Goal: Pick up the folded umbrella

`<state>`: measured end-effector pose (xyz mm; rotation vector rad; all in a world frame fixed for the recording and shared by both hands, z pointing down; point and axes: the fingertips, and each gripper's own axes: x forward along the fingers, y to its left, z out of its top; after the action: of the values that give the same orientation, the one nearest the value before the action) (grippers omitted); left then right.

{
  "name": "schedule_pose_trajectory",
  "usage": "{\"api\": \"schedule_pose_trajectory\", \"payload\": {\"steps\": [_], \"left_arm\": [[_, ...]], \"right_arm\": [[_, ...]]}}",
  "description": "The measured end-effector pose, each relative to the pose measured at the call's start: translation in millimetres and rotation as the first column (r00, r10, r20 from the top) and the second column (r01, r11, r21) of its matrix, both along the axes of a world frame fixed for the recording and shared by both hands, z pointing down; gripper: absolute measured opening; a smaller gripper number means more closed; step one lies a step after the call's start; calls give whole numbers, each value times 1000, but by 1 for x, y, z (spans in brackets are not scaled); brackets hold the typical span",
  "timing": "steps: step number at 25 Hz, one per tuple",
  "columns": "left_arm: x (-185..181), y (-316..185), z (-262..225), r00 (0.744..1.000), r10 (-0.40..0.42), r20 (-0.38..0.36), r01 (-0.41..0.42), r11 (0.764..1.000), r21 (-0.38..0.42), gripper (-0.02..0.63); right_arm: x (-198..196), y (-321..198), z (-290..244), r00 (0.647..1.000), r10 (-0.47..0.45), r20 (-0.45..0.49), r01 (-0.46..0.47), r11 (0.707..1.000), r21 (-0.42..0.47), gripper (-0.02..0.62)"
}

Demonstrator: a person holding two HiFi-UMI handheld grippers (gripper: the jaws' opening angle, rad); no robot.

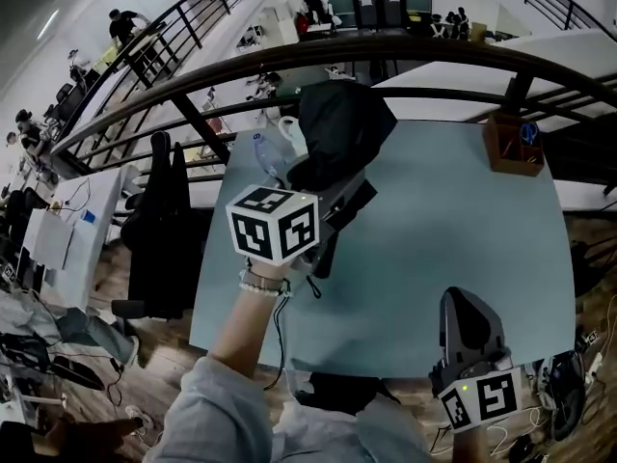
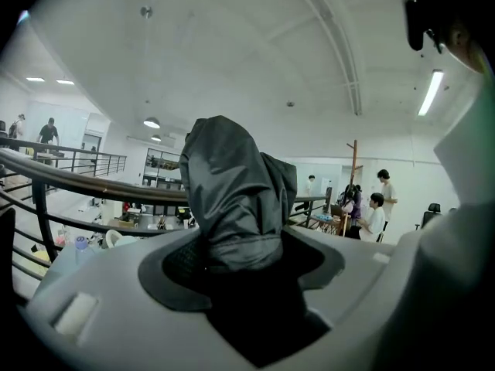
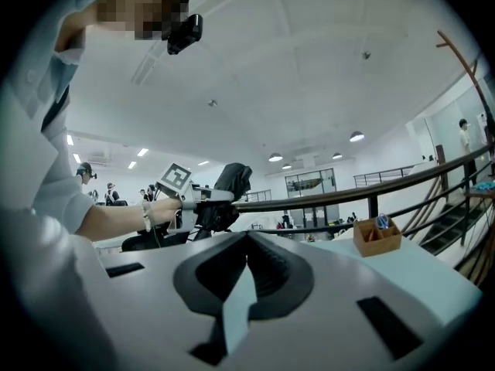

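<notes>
Left hand-held gripper (image 2: 240, 257), nearest cam at frame centre, jaws clamped tight on folded umbrella (image 1: 339, 128). Grip sits low on the bundle so the fabric sticks up past the jaws, prob for a firm no-slip hold. Counter (image 1: 434, 258) fills mid-frame; umbrella is held above its upper-left part, off the surface. Right hand-held gripper (image 1: 470, 340) lower right, jaws together, empty, parked clear as not needed. Wooden box (image 1: 513, 143) upper right, well apart.

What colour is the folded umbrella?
Black, slightly shiny fabric; the folded umbrella shows best in the left gripper view.
</notes>
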<state>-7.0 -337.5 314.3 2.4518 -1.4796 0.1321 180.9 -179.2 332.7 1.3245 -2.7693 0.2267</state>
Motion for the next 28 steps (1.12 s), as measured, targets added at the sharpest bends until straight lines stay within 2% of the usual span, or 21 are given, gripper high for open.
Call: {"api": "schedule_pose_trajectory", "payload": {"steps": [8,15,20,28], "left_arm": [[6,56,-51,999,25,-42,-19,991,131,287],[-10,105,-78,997,7,-83,12,973,229,285],[-24,139,-96,998,-11,-58,28,955,297,285],[-51,177,-104,997,-11,-81,37,943,330,287]], "right_arm": [[2,3,-16,999,-34,0,34,998,55,0],[-10,9,-34,999,-31,17,29,995,94,0],[-21,11,-50,1000,-12,20,10,992,124,0],[-45,9,-74,999,14,32,-20,984,177,0]]}}
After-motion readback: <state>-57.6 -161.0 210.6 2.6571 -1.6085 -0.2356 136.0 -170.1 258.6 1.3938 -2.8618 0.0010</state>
